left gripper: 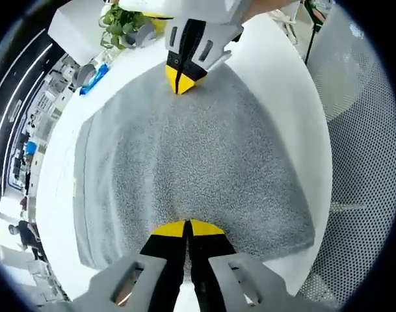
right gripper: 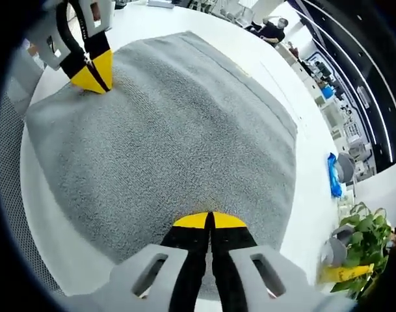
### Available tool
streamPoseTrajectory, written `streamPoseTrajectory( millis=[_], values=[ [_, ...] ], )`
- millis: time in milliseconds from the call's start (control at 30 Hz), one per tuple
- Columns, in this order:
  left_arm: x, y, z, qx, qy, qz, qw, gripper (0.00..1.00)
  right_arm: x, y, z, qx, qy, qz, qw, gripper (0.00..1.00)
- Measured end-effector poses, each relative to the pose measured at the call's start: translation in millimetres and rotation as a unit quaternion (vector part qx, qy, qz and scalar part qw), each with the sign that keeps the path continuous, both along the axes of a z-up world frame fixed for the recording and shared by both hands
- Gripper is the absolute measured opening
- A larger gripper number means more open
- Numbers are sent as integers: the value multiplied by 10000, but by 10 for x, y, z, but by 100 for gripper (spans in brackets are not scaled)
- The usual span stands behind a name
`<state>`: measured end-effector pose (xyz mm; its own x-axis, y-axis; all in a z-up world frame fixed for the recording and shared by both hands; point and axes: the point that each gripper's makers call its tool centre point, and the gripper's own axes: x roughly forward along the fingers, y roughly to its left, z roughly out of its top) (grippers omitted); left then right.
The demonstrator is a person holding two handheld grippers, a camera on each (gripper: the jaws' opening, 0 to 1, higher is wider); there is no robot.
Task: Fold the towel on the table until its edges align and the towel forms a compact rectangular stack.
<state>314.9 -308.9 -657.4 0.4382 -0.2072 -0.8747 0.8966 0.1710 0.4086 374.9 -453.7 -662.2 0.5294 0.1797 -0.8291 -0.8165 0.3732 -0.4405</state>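
Fingertips (left gripper: 204,229) yellow, pressed together on the near edge of the grey towel (left gripper: 191,156); same for the right gripper (right gripper: 209,221), closed on the opposite edge. Left gripper (left gripper: 187,228) closed too, gripping towel. Towel spread flat on the white table (left gripper: 276,71). Beyond, near the table corner: green plant (right gripper: 363,234), blue object (right gripper: 333,175).

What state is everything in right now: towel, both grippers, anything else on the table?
towel: lying flat on the white table, pinched at two opposite edges.
left gripper: shut on the towel's near edge.
right gripper: shut on the opposite edge.
potted plant: upright at the table's end, clear of the towel.
blue item: lying on the table, untouched.
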Motion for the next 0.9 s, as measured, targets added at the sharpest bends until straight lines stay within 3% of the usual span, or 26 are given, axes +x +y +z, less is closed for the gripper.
streamPoseTrajectory(
  millis=[67, 233, 367, 533, 567, 600, 633, 800, 900],
  values=[
    [-15, -15, -7, 367, -217, -375, 9984, 1, -27, -2, -4, -12, -27, 40, 10000, 0],
    [6, 8, -7, -13, 46, 76, 10000, 1, -86, -17, -2, 17, -89, -11, 10000, 0],
    [1, 24, -6, -129, -31, -41, 9999, 1, -130, -28, 1, 73, -99, -17, 9999, 0],
    [26, 25, 3, -448, 109, 255, 9986, 1, -183, -35, -5, 116, 15, -115, 9999, 0],
    [27, 26, 1, -447, 106, 240, 9987, 1, -200, -36, -7, 112, 15, -99, 9999, 0],
    [17, 10, -2, -374, 35, -99, 9992, 1, -225, -36, -6, 91, 33, -73, 9999, 0],
    [13, 6, -1, -333, -11, -242, 9992, 1, -244, -35, -5, 82, 87, -66, 9999, 0],
    [12, 12, -4, -362, 10, -149, 9992, 1, -395, -55, -11, 68, 533, -156, 9984, 0],
    [12, 13, -6, -391, 50, -80, 9992, 1, -429, -56, -15, 39, 606, -154, 9980, 0]
  ],
)
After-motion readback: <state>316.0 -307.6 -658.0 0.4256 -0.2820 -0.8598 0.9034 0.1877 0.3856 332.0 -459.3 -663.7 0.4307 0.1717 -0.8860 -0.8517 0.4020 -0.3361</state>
